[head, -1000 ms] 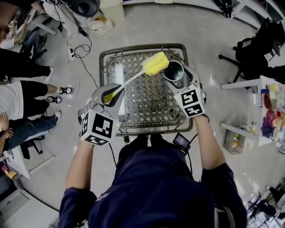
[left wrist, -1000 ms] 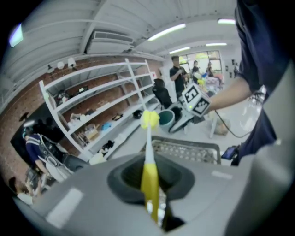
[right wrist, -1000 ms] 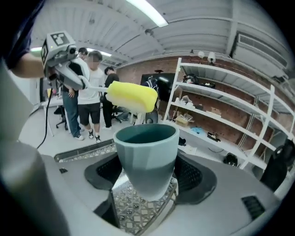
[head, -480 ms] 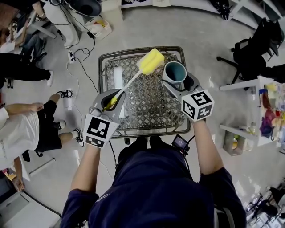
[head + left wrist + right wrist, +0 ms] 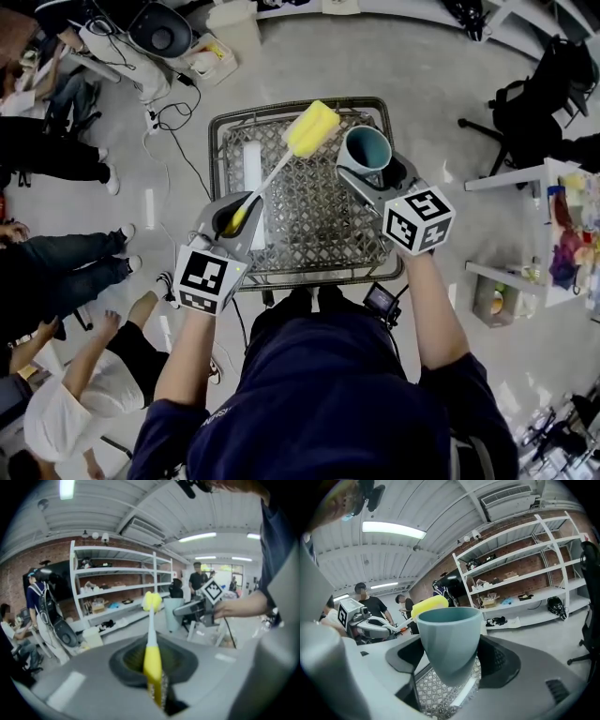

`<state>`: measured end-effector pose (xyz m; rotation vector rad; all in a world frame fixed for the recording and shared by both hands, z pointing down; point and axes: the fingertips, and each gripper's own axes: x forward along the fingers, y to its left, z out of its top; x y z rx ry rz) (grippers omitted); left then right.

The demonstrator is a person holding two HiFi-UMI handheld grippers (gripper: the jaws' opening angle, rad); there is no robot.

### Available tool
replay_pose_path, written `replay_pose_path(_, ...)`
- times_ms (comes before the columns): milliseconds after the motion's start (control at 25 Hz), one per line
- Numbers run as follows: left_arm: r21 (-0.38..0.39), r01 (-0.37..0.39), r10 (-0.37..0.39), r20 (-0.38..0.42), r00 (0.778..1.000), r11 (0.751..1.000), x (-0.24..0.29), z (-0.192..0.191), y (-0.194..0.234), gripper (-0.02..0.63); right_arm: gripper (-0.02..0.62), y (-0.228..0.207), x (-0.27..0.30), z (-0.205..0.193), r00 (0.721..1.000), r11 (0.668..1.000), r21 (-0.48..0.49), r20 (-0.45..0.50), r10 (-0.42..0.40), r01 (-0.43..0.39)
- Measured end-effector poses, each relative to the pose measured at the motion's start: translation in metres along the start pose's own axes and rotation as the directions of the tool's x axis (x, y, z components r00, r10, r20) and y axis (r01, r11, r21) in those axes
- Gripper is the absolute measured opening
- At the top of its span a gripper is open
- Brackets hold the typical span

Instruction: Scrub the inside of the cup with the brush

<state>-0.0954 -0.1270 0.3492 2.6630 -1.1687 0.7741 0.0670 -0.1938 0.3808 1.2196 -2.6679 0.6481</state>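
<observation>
My right gripper [image 5: 367, 176] is shut on a teal cup [image 5: 366, 150], held upright above the wire basket [image 5: 375, 111]; in the right gripper view the cup [image 5: 449, 639] fills the middle between the jaws. My left gripper [image 5: 232, 217] is shut on the yellow handle of a brush [image 5: 272, 173]. Its white stem rises to a yellow sponge head [image 5: 312, 128], which sits just left of the cup rim and outside it. In the left gripper view the brush [image 5: 152, 660] points away toward the cup [image 5: 172, 613], and the sponge head [image 5: 426, 605] shows behind the cup in the right gripper view.
The wire basket stands on a frame over a grey floor. People sit or stand at the left [image 5: 56, 272]. Cables and bins lie at the upper left [image 5: 159, 70]. A white table with colourful items [image 5: 572, 234] and a black chair [image 5: 548, 103] are at the right.
The cup has turned from mouth-toward-the-camera to upright and moved slightly left. The brush head shifted a little left and up, away from the cup's mouth. People at the left have moved.
</observation>
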Motion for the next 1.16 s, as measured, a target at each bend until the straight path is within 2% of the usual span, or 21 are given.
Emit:
replay_pose_path(440,-0.021,0.0,0.0,-0.005,1.0,1.0,-0.005,-0.005,-0.001,0.031,0.339,0.011,0.003,0.001,1.0,0.998,-0.057,-0.027,0.009,-0.011)
replay_pose_path(1160,-0.027,-0.006,0.006,-0.014,1.0,1.0,-0.003,-0.005,0.002,0.031,0.339,0.008,0.007,-0.004,0.998,0.999,-0.032,-0.057,0.026,-0.028)
